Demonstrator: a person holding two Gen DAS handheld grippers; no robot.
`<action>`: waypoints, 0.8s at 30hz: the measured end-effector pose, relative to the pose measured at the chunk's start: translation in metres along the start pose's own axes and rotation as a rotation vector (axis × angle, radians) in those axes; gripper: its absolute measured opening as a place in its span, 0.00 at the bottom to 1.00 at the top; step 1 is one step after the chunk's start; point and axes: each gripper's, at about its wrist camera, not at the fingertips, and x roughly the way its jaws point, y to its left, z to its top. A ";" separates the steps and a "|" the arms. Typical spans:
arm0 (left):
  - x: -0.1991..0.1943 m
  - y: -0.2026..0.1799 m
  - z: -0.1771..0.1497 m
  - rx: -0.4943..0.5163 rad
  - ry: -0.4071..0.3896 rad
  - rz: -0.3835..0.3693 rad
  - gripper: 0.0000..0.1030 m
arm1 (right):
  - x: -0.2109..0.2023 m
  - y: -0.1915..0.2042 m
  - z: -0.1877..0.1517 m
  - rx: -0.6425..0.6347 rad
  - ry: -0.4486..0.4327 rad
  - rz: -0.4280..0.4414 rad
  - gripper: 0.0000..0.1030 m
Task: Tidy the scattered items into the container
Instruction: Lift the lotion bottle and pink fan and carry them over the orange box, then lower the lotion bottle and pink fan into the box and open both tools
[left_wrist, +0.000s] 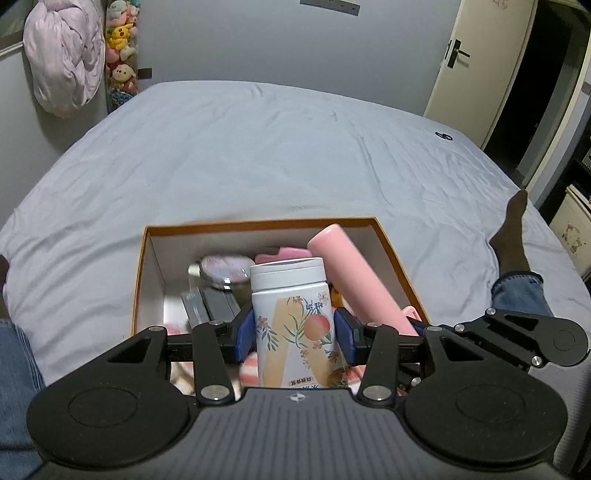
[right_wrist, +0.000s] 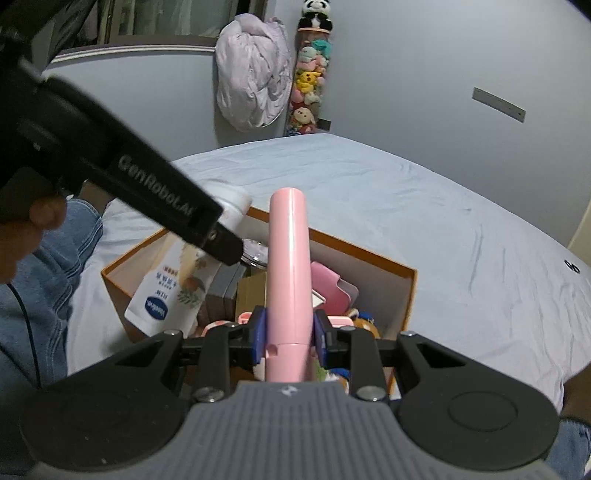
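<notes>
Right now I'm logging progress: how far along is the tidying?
Mostly done: several items already lie in the orange box. In hand: left gripper holds the white canister, right gripper the pink tube, both over the box. Left: releasing both.

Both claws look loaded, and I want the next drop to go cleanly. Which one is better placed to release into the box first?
Probably the right claw: its pink tube already reaches over the orange box. The left claw holds the white canister upright nearer the box's near edge.
</notes>
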 end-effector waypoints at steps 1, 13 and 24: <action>0.004 0.001 0.003 -0.001 0.004 0.003 0.52 | 0.005 0.000 0.001 -0.012 0.001 0.002 0.28; 0.047 0.040 0.028 -0.032 0.046 0.043 0.52 | 0.056 -0.009 0.008 -0.145 0.040 0.028 0.28; 0.072 0.066 0.019 -0.114 0.092 0.051 0.52 | 0.082 0.008 0.015 -0.125 0.050 0.055 0.28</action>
